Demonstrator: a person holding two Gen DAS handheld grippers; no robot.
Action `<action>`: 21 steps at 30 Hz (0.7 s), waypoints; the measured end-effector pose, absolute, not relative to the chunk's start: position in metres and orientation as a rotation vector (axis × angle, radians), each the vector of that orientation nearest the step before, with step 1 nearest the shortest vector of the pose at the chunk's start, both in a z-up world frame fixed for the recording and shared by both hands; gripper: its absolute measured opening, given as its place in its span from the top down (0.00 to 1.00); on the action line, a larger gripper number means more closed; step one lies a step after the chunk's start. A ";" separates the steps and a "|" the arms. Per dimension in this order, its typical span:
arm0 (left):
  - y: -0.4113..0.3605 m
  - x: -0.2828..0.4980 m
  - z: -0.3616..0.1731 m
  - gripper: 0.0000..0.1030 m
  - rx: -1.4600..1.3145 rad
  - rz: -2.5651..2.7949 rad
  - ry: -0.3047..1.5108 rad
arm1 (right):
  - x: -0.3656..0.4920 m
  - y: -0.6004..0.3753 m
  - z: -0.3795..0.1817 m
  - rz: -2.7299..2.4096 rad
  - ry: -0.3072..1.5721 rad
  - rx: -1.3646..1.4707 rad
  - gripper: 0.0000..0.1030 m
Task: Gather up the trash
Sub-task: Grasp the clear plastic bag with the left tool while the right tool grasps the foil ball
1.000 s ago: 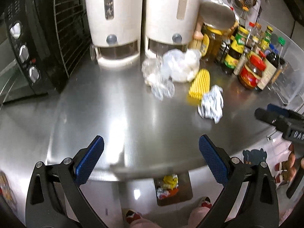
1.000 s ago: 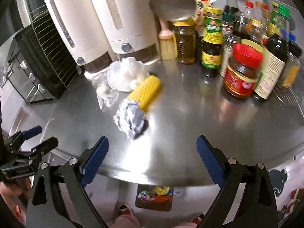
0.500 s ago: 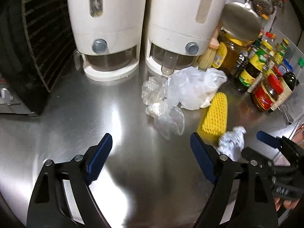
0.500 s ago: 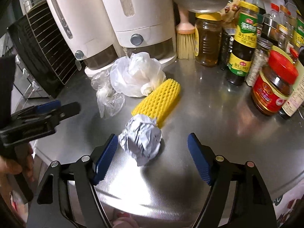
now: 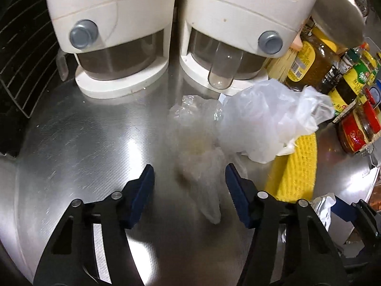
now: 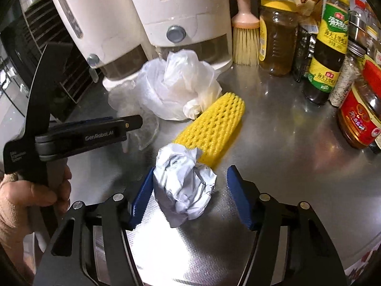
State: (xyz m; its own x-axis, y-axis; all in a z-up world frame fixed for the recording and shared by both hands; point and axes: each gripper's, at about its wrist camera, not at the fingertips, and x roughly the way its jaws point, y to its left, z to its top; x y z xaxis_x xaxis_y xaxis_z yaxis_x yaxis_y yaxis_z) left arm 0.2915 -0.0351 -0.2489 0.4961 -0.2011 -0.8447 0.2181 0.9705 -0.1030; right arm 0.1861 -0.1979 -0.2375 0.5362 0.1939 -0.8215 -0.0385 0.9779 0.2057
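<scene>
My left gripper [image 5: 189,178] is open, its blue pads on either side of a crumpled clear plastic bag [image 5: 198,147] on the steel counter. A white plastic bag [image 5: 266,124] and a yellow foam net sleeve [image 5: 297,166] lie just right of it. My right gripper [image 6: 189,186] is open around a crumpled paper ball [image 6: 184,186]; the left pad touches it, the right pad stands apart. The yellow sleeve [image 6: 212,128] and white bag [image 6: 176,88] lie beyond it. The left gripper [image 6: 95,131] shows from the side in the right wrist view.
Two white dispensers [image 5: 114,23] stand at the back of the counter [image 5: 83,143]. A black oven with a wire rack [image 5: 19,47] is at the left. Jars and sauce bottles [image 6: 331,47] and a brush [image 6: 245,35] crowd the back right. The counter edge [image 6: 357,245] curves at right.
Both grippers have moved forward over the counter. The left now straddles the clear bag; the right has narrowed its jaws around the paper ball.
</scene>
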 end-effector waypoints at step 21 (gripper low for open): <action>-0.024 0.259 -0.224 0.79 0.073 -0.241 0.976 | 0.165 -0.206 -0.226 0.191 1.010 0.219 0.50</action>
